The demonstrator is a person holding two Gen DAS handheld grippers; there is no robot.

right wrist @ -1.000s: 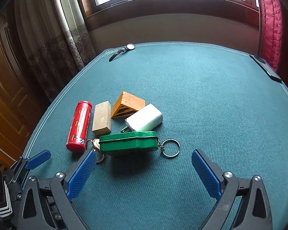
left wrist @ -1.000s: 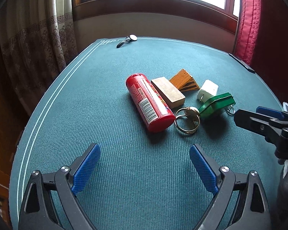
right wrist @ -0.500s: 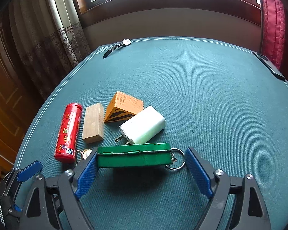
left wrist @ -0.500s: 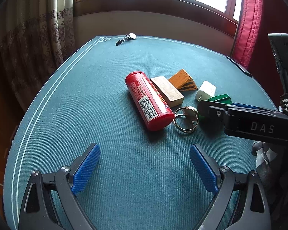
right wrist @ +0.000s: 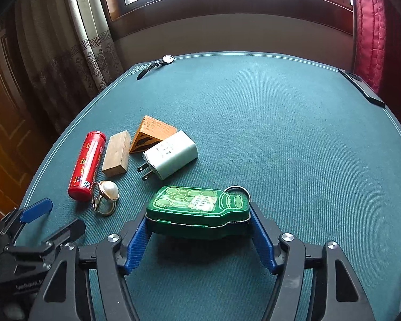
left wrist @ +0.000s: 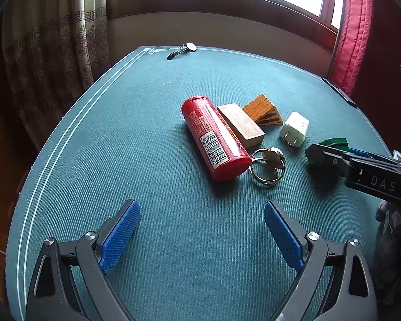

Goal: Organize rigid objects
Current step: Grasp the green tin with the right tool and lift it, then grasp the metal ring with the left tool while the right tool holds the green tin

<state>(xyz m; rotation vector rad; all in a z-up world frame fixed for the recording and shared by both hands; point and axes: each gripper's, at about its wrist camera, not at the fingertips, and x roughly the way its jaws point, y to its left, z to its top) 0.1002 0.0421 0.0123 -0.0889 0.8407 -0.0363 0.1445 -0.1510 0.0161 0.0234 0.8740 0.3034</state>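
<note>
On the green felt desk (right wrist: pixel 280 123), left to right, the left gripper (left wrist: pixel 201 236) hovers with fingers wide and empty. A glossy red tube (right wrist: pixel 87 165), wooden block (right wrist: pixel 116 153), orange wedge (right wrist: pixel 149 136) and white charger (right wrist: pixel 173 153) lie grouped. The right gripper (right wrist: pixel 197 236) is closing its fingers endwise on the bottle-shaped green tin (right wrist: pixel 197 208), probably to lift it.

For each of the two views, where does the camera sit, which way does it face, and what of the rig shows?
Left wrist: on the left gripper, looking down along its open blue fingers over the green table toward the window; the right gripper enters at right.
Right wrist: on the right gripper, same heading, jaws closing with pads against the green tin; the left gripper sits lower left.
Shared: red tube, wooden block, orange wedge, white charger, ring, wristwatch.
</note>
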